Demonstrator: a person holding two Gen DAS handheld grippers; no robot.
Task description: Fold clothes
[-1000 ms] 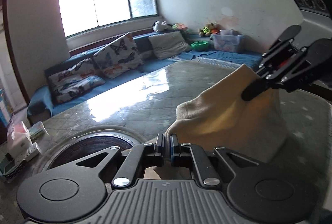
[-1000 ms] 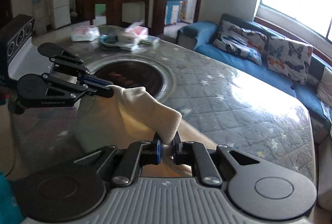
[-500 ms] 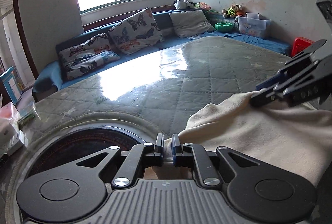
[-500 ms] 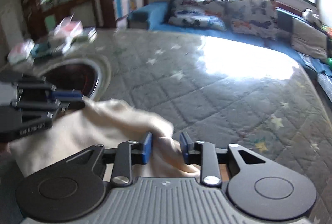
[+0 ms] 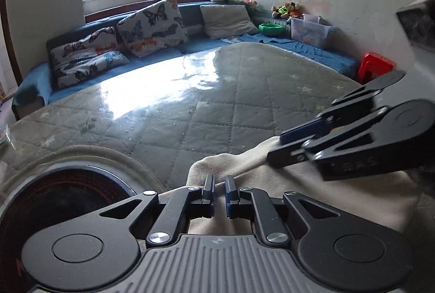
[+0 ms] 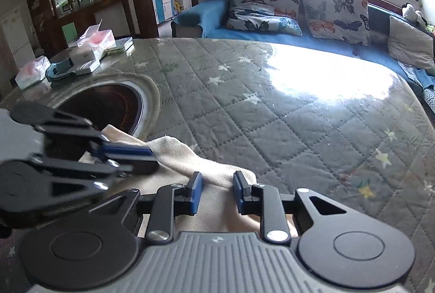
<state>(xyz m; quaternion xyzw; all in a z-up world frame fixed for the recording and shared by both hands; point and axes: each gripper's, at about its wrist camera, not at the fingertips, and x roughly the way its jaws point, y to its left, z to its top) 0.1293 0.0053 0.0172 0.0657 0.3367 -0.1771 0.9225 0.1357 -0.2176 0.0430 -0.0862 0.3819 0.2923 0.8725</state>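
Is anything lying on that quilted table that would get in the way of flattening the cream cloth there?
Nothing visible: the quilted table beyond the cream cloth is bare. The boxes sit far off at its corner.

Cream fleece garment: on grey quilted star-print table cover, between parted blue-padded jaws of right gripper, pads clear. Left gripper: left of jaws, on same cloth.

No text, label or number can be read. Faint embossed lettering shows on the side of the black right gripper in the left wrist view, too blurred to make out.
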